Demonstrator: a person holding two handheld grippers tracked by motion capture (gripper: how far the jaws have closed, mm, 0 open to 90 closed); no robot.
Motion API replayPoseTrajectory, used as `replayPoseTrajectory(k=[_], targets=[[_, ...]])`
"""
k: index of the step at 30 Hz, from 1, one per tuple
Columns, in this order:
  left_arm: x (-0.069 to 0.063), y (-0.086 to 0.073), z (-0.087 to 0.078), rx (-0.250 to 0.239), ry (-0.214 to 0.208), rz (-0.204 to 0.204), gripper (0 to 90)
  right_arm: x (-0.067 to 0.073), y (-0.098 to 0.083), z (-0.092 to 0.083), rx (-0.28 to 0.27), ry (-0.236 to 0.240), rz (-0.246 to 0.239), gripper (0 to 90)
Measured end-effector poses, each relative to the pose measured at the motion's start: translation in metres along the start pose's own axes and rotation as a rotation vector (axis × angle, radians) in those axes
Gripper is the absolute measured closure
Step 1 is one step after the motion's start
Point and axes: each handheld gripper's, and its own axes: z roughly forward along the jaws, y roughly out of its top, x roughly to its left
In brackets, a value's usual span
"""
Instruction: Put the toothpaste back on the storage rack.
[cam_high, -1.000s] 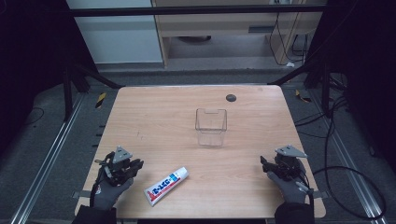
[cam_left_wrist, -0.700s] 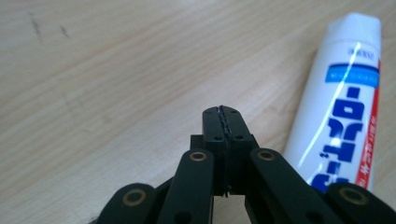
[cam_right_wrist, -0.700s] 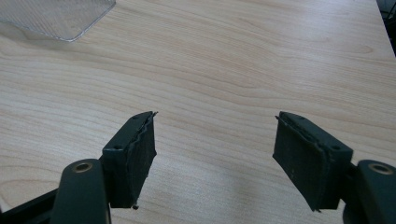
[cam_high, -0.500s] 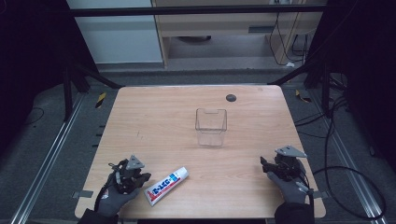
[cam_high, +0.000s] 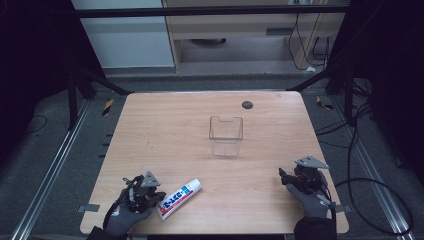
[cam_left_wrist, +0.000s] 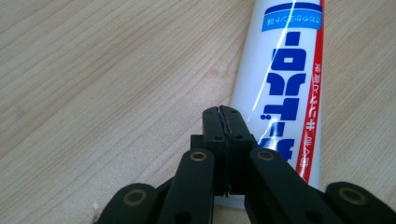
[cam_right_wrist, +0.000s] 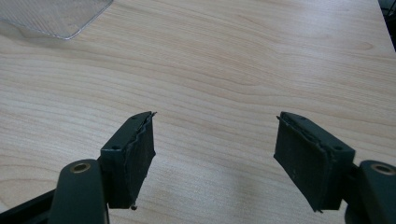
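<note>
The toothpaste tube (cam_high: 179, 198) lies flat and slanted near the front left of the desk (cam_high: 180, 130), cap end aimed toward the clear plastic box (cam_high: 226, 135) standing empty well beyond it at the middle. My left tongs (cam_left_wrist: 223, 122) have just closed, pads pressed together with nothing between them, tips at the tube's flat end, perhaps to nudge it. My right tongs (cam_right_wrist: 215, 154) wait wide open over bare wood at the front right, out of the way.

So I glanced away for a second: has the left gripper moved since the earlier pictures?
Yes. In the high view the left gripper has shifted right along the table's near edge, up to the toothpaste tube's flat end, its jaws now shut.
</note>
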Motion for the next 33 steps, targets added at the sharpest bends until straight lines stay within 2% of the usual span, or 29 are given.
replayPoseTrajectory(k=[4, 16, 28, 33], targets=[[-0.001, 0.000, 0.000, 0.001, -0.006, 0.000, 89.4, 0.000, 0.000, 0.000, 0.002, 0.001, 0.003, 28.0], [-0.016, 0.001, 0.000, 0.012, -0.047, 0.044, 89.5, 0.000, 0.000, 0.000, 0.008, -0.004, 0.007, 27.5], [-0.031, 0.006, 0.005, 0.006, -0.092, 0.073, 89.5, 0.000, 0.000, 0.001, 0.008, -0.004, 0.005, 27.1], [-0.035, 0.008, 0.007, 0.000, -0.098, 0.081, 89.5, 0.000, 0.000, 0.001, 0.009, -0.005, 0.005, 27.1]])
